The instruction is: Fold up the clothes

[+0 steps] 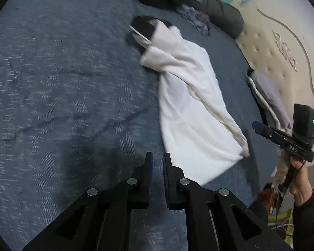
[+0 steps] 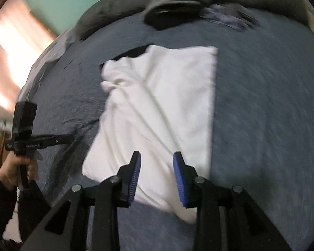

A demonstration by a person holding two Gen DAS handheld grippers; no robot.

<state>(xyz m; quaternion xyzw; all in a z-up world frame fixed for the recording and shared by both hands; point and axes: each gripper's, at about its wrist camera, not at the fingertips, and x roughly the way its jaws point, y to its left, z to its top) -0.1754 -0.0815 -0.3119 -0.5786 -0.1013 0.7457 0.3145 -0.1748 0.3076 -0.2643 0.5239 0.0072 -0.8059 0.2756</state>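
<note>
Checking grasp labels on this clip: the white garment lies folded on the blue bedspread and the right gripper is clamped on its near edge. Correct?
Not quite. The right gripper is open: its fingers stand apart above the white garment, pinching nothing, as the right wrist view shows. The garment does lie folded on the blue bedspread.

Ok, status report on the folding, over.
Left claw nearly shut, empty, over bare blue bedspread. Right claw open, empty, above white garment. Garment partly folded, lying flat. Nothing in the way.
</note>
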